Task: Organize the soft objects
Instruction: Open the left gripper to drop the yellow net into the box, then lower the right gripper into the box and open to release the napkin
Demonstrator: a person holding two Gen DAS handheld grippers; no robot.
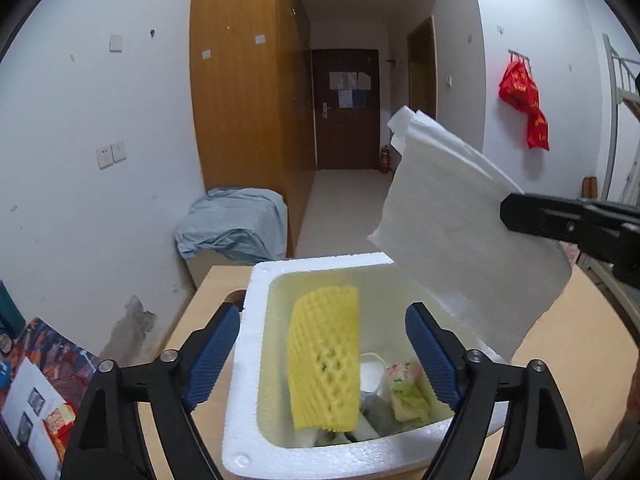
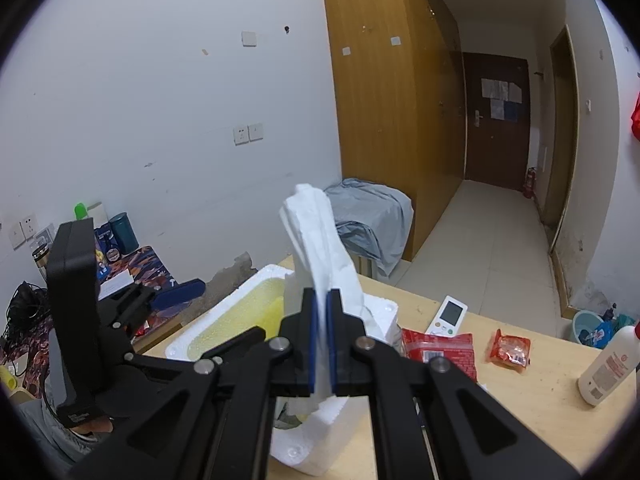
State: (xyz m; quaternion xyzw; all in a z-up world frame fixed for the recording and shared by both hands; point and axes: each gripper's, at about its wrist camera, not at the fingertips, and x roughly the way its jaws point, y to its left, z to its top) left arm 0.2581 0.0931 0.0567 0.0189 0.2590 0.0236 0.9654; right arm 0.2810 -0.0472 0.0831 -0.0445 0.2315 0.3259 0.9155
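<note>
A white styrofoam box [image 1: 248, 360] stands on the wooden table. Inside it lie a yellow foam net sleeve [image 1: 324, 360] and several small soft items [image 1: 404, 392]. My left gripper [image 1: 320, 354] is open above the box, one finger over the box's left wall, the other inside near its right wall. My right gripper [image 2: 322, 340] is shut on a folded white foam sheet [image 2: 316, 240] and holds it above the box's right side. In the left wrist view the sheet [image 1: 452, 232] hangs tilted over the box, pinched by the right gripper [image 1: 508, 212]. The box [image 2: 224, 324] shows below it.
On the table to the right lie two red snack packets [image 2: 440, 350] [image 2: 510, 348], a white remote [image 2: 448, 314] and a white bottle [image 2: 608, 364]. A cloth-covered box [image 1: 236, 228] stands behind the table by a wardrobe. A cluttered desk [image 2: 132, 272] is on the left.
</note>
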